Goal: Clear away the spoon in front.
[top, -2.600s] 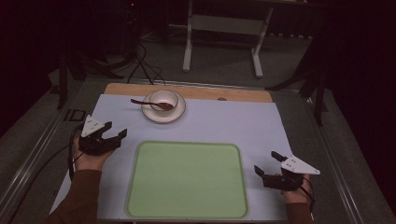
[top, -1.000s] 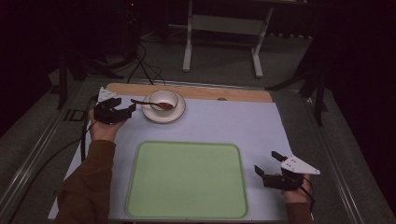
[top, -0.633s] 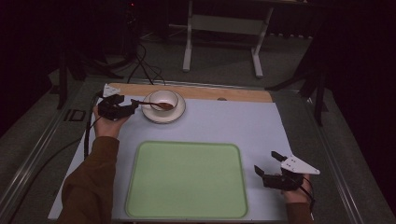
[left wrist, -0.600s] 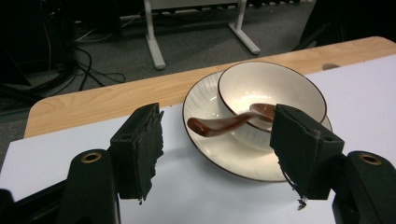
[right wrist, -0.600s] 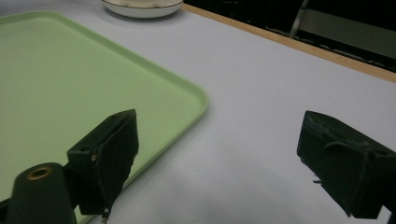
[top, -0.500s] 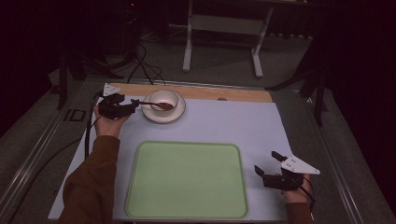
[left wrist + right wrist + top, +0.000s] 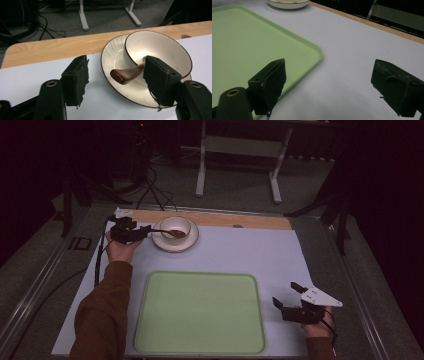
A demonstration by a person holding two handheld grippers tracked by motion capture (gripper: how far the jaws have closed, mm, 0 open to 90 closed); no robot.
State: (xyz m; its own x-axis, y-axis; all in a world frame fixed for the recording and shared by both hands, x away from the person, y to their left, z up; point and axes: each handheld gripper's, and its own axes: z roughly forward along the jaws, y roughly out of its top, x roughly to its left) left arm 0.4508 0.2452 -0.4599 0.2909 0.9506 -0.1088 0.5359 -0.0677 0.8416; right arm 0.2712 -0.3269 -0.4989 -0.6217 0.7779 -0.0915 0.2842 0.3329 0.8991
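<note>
Tabletop (image 7: pixel 260 255) under a pale sheet; green tray (image 7: pixel 200 312) near centre. Saucer (image 7: pixel 187 242) far left carries the bowl (image 7: pixel 175 226), brown spoon (image 7: pixel 171 233) resting in it. Left tool (image 7: pixel 142 233) at the saucer's left edge. Left gripper view: spoon handle (image 7: pixel 126 74) lies between its jaws, which have just been closing, unclamped. Right tool (image 7: pixel 285 306) near right, released, nothing between.

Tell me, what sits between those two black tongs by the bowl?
The brown spoon handle, sticking out of the bowl over the saucer, lies between the left tongs, nearer one pad and not yet pinched, as the left gripper view shows.
</note>
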